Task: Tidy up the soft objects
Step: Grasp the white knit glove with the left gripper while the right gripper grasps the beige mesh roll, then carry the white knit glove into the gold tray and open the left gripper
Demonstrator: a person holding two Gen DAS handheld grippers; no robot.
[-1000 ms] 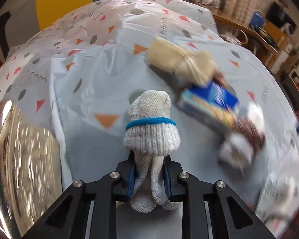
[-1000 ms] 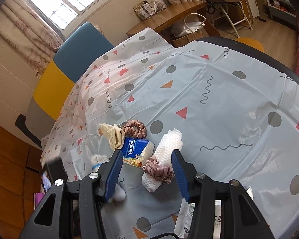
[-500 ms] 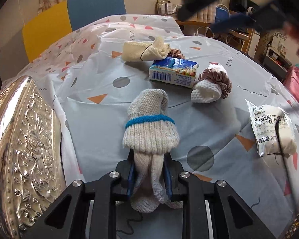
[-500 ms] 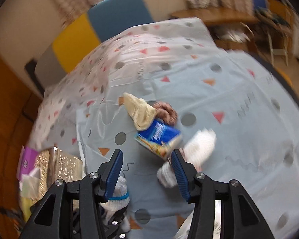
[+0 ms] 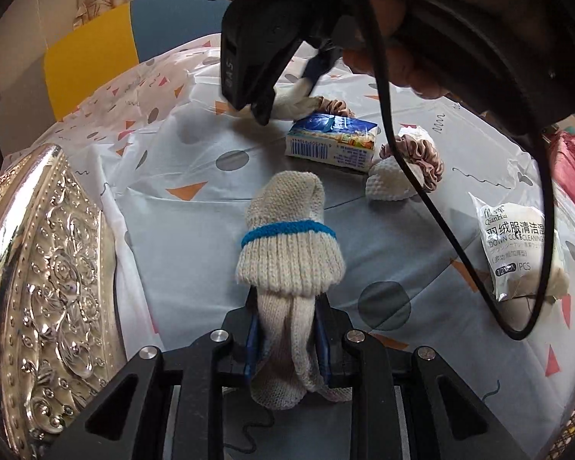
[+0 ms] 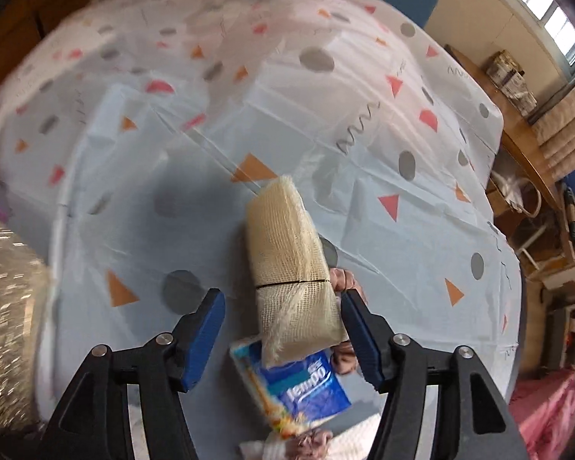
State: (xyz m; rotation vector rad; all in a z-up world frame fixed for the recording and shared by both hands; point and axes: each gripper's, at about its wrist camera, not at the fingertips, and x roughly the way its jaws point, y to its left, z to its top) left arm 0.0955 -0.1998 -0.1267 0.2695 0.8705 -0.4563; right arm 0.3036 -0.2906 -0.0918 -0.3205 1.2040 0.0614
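My left gripper [image 5: 287,341] is shut on a cream knitted glove with a blue band [image 5: 289,245], held just above the table. My right gripper [image 6: 281,329] is open, its jaws on either side of a folded cream mesh cloth [image 6: 287,257] lying on the tablecloth; it also shows in the left wrist view [image 5: 287,103], reaching down at that cloth [image 5: 295,101]. A blue tissue pack [image 5: 331,142] lies beside the cloth, also seen in the right wrist view [image 6: 306,387]. A white knitted roll [image 5: 389,184] wears a pink scrunchie [image 5: 418,159].
An embossed silver tray [image 5: 46,280] lies at the left. A white packet of cleaning wipes [image 5: 517,245] lies at the right. A second scrunchie [image 5: 335,105] sits behind the tissue pack. A black cable [image 5: 433,211] hangs across the right side. A yellow and blue chair [image 5: 107,46] stands behind the table.
My right gripper has swung down and left until its open jaws straddle the cream mesh cloth. My left gripper has stayed put, still holding the glove.
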